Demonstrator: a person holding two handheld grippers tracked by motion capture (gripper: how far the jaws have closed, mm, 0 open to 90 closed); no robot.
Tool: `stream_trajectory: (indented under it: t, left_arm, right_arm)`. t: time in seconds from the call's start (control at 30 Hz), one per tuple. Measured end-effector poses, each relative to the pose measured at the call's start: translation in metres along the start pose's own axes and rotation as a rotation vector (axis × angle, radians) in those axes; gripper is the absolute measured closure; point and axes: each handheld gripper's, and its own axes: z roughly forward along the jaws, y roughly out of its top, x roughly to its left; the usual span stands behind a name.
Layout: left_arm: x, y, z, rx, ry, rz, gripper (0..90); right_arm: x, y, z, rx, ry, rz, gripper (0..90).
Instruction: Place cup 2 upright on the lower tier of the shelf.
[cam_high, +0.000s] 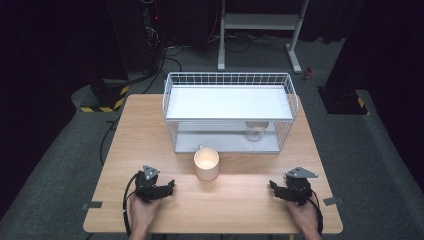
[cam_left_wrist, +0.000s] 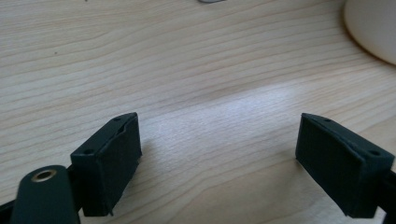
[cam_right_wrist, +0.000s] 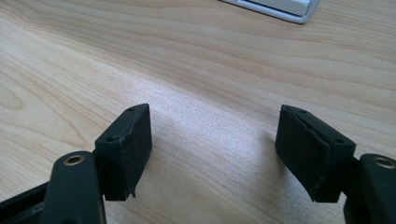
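A cream mug (cam_high: 206, 163) stands upright on the wooden table (cam_high: 150, 130), just in front of a white wire rack (cam_high: 229, 111). A second pale cup (cam_high: 256, 131) sits on the rack's lower shelf, right of centre. My left gripper (cam_high: 169, 186) rests low near the table's front left, jaws wide apart with bare wood between them (cam_left_wrist: 217, 144); the mug's side (cam_left_wrist: 373, 28) shows at the upper right of the left gripper view. My right gripper (cam_high: 274, 187) rests near the front right, also open over bare wood (cam_right_wrist: 215, 140).
The rack's top shelf is a flat white panel with a wire rim (cam_high: 227, 80). The rack's base corner (cam_right_wrist: 280, 7) shows at the top of the right gripper view. Beyond the table, a white metal stand (cam_high: 260, 30) and cables lie on the grey floor.
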Motion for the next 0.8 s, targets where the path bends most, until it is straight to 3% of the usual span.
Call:
stream_trajectory:
  t: [0.13,0.27,0.43,0.8]
  left_arm:
    - [-0.008,0.002,-0.006,-0.014,-0.034,0.024,13.1]
    - [-0.020,0.003,-0.013,-0.053,-0.036,0.040,9.3]
    - [-0.038,0.006,-0.021,-0.059,-0.080,0.073,6.9]
    - [-0.071,0.019,-0.013,-0.045,-0.151,0.111,0.3]
  right_arm:
    - [0.000,0.000,0.000,0.000,0.000,0.001,27.0]
    - [0.000,0.000,0.000,0.001,0.000,0.002,27.0]
    - [0.000,0.000,0.000,0.000,-0.001,-0.001,27.0]
    - [0.000,0.000,0.000,0.001,-0.002,-0.002,26.9]
